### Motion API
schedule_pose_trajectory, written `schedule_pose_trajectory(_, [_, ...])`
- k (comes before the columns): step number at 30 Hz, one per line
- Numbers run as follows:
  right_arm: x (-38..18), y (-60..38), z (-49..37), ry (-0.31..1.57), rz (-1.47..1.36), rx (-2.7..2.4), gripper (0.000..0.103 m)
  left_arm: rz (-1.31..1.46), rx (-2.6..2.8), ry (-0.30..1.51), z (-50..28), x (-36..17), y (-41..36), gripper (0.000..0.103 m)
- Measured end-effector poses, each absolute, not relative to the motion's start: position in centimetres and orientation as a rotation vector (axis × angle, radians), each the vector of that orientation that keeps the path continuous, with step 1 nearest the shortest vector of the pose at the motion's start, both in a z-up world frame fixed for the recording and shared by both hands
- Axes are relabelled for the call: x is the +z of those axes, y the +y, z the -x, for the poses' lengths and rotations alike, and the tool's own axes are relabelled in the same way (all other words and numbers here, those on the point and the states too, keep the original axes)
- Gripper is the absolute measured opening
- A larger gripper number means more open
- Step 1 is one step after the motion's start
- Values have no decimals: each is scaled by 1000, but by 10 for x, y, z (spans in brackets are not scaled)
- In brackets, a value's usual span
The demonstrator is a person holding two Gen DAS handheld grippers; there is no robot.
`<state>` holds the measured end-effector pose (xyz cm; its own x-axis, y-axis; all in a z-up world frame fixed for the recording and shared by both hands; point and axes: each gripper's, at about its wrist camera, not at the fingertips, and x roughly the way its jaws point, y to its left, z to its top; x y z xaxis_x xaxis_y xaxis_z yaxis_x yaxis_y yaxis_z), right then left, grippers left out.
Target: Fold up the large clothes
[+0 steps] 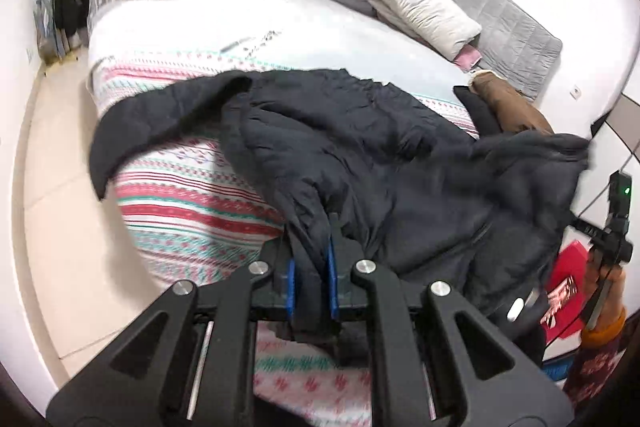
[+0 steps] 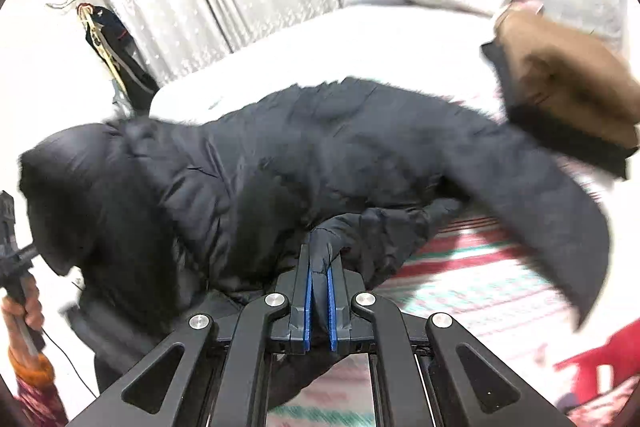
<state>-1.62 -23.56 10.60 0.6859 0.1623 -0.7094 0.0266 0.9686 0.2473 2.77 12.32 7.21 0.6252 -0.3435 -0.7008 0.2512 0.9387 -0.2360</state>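
Spreading across a bed (image 1: 192,195) with a red, teal and white patterned cover, a large dark padded jacket (image 1: 360,155) lies crumpled, one sleeve (image 1: 132,131) trailing over the bed's left edge in the left view. In the right view the jacket is blurred, so it seems to be in motion. A pale pillow (image 1: 416,7) and a grey quilt (image 1: 516,27) sit at the far end, and a folded brown garment (image 1: 508,103) lies just beside the jacket.

The left claw (image 1: 312,283) is clamped on a bunched fold of the jacket, dark cloth filling the gap between its blue pads (image 1: 332,279). The right claw (image 2: 319,303) is likewise pinched tight on a small ridge of the jacket.

The step appears to be lifting and laying the jacket out flat. To do it well, both grips should probably keep hold, move apart to pull the cloth taut, and lower it evenly so the loose sleeve lands on the bed and clear of the brown garment.
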Motion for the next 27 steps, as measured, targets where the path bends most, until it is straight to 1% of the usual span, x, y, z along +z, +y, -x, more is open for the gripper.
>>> schedule_pose_trajectory(3, [125, -249, 56, 799, -201, 16, 5, 69, -346, 851, -9, 74, 130, 13])
schedule_pose_trajectory(5, [131, -261, 78, 816, -187, -6, 5, 26, -342, 906, -3, 67, 137, 14])
schedule_pose_trajectory(6, [129, -268, 85, 834, -179, -19, 5, -16, -326, 957, 0, 57, 140, 16])
schedule_pose_trajectory(7, [125, -274, 88, 857, -159, -43, 5, -48, -318, 1001, -1, 50, 139, 19])
schedule_pose_trajectory(8, [116, -279, 93, 897, -137, -66, 5, -78, -310, 1052, -4, 39, 140, 24])
schedule_pose_trajectory(9, [108, -285, 90, 933, -124, -77, 5, -112, -281, 1106, -6, 24, 141, 33])
schedule_pose_trajectory(11, [74, -287, 88, 1046, -61, -137, 7, -222, -208, 1200, -6, -4, 140, 43])
schedule_pose_trajectory(13, [53, -297, 80, 1113, -27, -195, 13, -318, -87, 1231, -9, -20, 147, 43])
schedule_pose_trajectory(14, [45, -295, 77, 1135, 1, -242, 13, -328, -63, 1219, -10, -19, 151, 44])
schedule_pose_trajectory(15, [44, -297, 74, 1133, 22, -269, 13, -314, -55, 1195, -10, -13, 156, 47])
schedule_pose_trajectory(16, [49, -298, 73, 1115, 39, -285, 16, -282, -64, 1171, -11, -4, 159, 52])
schedule_pose_trajectory(18, [68, -293, 74, 1074, 25, -265, 27, -202, -116, 1096, -14, 21, 161, 80])
schedule_pose_trajectory(19, [76, -291, 68, 1050, 13, -244, 43, -192, -146, 1064, -13, 28, 156, 83])
schedule_pose_trajectory(20, [81, -287, 62, 1023, 6, -223, 61, -193, -186, 1034, -14, 29, 153, 84])
schedule_pose_trajectory(21, [88, -283, 56, 985, 2, -196, 67, -198, -236, 1010, -19, 32, 146, 84])
schedule_pose_trajectory(22, [91, -281, 46, 957, -2, -168, 71, -201, -267, 1002, -29, 33, 141, 84])
schedule_pose_trajectory(24, [98, -276, 25, 925, -32, -68, 71, -206, -291, 1001, -54, 31, 128, 84])
schedule_pose_trajectory(27, [103, -266, -10, 925, -62, 69, 71, -207, -411, 978, -84, 31, 117, 84])
